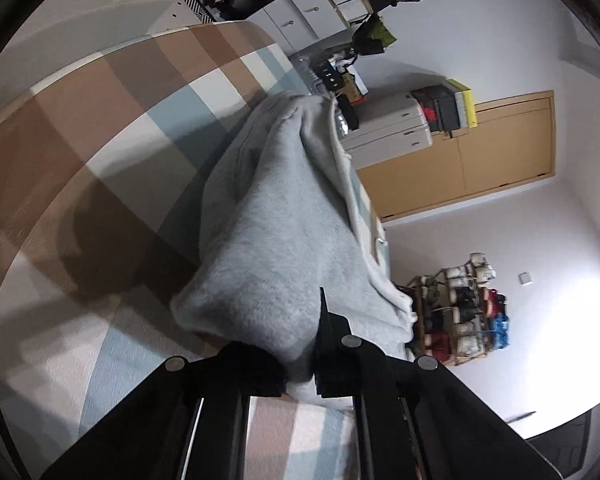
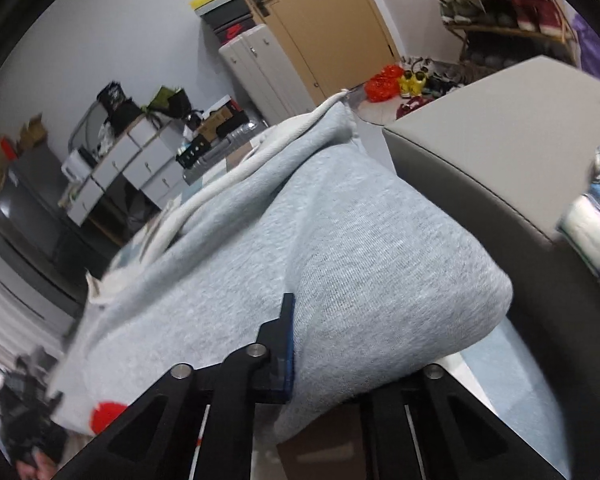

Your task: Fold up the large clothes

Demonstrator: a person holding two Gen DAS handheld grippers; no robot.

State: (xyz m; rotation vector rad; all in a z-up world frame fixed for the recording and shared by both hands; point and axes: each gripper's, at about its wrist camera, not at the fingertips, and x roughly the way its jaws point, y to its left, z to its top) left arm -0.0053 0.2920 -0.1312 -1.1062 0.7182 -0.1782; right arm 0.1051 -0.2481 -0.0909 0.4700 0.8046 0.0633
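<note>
A large grey sweatshirt (image 1: 272, 216) with a white ribbed edge lies across a bed with a checked brown, white and blue cover (image 1: 100, 128). My left gripper (image 1: 300, 364) is shut on a bunched fold of the grey fabric at the near end. In the right wrist view the same grey sweatshirt (image 2: 340, 248) fills the middle, lifted into a thick hump. My right gripper (image 2: 312, 368) is shut on it; one black finger with a blue pad (image 2: 286, 340) shows, the other is hidden under the cloth. A red patch (image 2: 106, 414) shows at the lower left.
A grey padded headboard (image 2: 480, 152) stands to the right of the garment. White drawer units (image 1: 388, 128), a wooden door (image 1: 480, 152) and a shoe rack (image 1: 460, 308) line the walls. A desk with drawers (image 2: 132, 168) and red bags on the floor (image 2: 384, 82) lie beyond the bed.
</note>
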